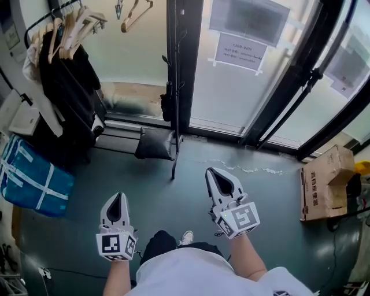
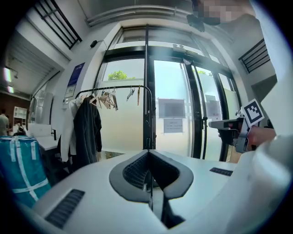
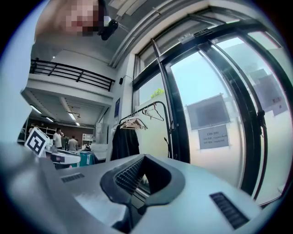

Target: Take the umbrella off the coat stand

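1. The floor (image 1: 115, 173) is a smooth, dark grey-green sheet that fills the head view. It has a pale scuffed streak at about one o'clock from the grippers.
2. Tall glass doors (image 1: 231, 87) in glossy black metal frames run across the twelve-to-two o'clock side. A rectangular paper notice (image 1: 240, 52) is stuck to the pane.
3. A black tubular clothes rail (image 1: 58, 17) stands at ten o'clock. It carries pale wooden hangers and limp dark garments (image 1: 66, 87).
4. A blue woven bag (image 1: 32, 179) with light cross straps lies at nine o'clock.
5. A brown cardboard box (image 1: 324, 182) sits at three o'clock, with printed characters on its side.
6. The coat stand (image 1: 175, 69) is a slim black pole on splayed legs. It stands dead ahead at twelve o'clock, just in front of the door frame.
7. A soft, dark, pillow-shaped bag (image 1: 155, 143) rests against the foot of the stand.
8. The umbrella (image 1: 167, 104) is a narrow, furled black one. It hangs on the left side of the stand's pole, well apart from both grippers, with open floor between.
9. The left gripper (image 1: 119, 199) is white moulded plastic with dark ribbed pads. Its jaws are pressed together on nothing.
10. The right gripper (image 1: 215, 175) is of the same make and is held level. Its jaws are likewise closed together and empty.
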Motion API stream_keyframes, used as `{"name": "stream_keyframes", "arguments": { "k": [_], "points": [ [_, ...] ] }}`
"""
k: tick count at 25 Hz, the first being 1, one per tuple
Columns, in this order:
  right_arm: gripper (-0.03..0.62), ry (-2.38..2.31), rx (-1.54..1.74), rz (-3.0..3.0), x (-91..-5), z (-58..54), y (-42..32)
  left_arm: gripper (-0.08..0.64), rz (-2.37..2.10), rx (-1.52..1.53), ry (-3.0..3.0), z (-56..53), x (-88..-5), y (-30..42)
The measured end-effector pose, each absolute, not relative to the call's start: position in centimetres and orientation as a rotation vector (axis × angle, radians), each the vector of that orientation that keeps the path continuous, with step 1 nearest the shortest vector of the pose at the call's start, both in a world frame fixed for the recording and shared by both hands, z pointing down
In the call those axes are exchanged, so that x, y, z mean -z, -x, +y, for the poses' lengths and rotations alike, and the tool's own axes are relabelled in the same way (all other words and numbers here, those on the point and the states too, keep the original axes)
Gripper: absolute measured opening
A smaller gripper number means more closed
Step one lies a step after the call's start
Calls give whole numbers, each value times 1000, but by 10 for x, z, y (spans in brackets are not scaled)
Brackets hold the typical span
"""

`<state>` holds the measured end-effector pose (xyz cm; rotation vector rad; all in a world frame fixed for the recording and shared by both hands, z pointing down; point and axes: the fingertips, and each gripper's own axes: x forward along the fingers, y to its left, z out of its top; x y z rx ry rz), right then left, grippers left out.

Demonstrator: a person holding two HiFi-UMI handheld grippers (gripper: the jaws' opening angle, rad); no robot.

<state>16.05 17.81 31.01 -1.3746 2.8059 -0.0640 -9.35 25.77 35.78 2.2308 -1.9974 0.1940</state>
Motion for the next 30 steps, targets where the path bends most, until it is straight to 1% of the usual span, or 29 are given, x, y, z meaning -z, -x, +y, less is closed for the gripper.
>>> {"name": "stream_keyframes", "arguments": {
  "k": [6, 11, 16, 23, 30],
  "points": [
    [18, 1342, 158, 2852, -339, 173, -152, 23, -2019, -235, -2143, 264, -378, 107],
    [18, 1354, 183, 2879, -351, 148, -135, 23, -1974, -203, -2142, 229, -390, 117],
    [18, 1401, 213, 2882, -358, 98, -108, 23, -1920, -189, -2201, 170, -391, 136],
    [18, 1438, 129, 2869, -333, 14, -33, 23, -1832, -149, -2276, 68, -386, 188],
    [18, 1711, 38, 2643, -307, -26, -31, 23, -1640, -160, -2444, -9, -376, 191]
  ]
}}
